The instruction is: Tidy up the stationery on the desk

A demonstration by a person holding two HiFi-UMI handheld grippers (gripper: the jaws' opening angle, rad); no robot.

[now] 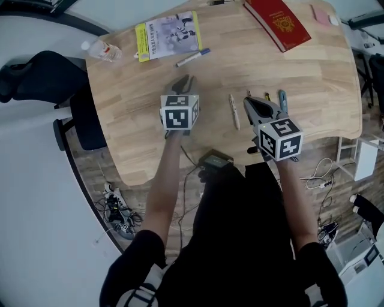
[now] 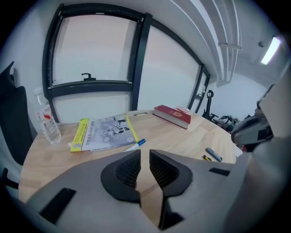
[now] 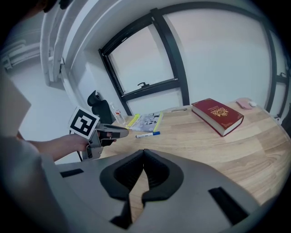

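My left gripper hovers over the middle of the wooden desk, its jaws a narrow slit apart with nothing between them. A blue-capped marker lies just beyond it, next to a yellow-spined booklet. My right gripper is shut and empty near the desk's front edge. A cream pen lies to its left, and two more pens to its right. A red book rests at the far right.
A water bottle stands at the desk's far left edge, and a pink item at the far right corner. A black chair stands left of the desk. Cables lie on the floor below.
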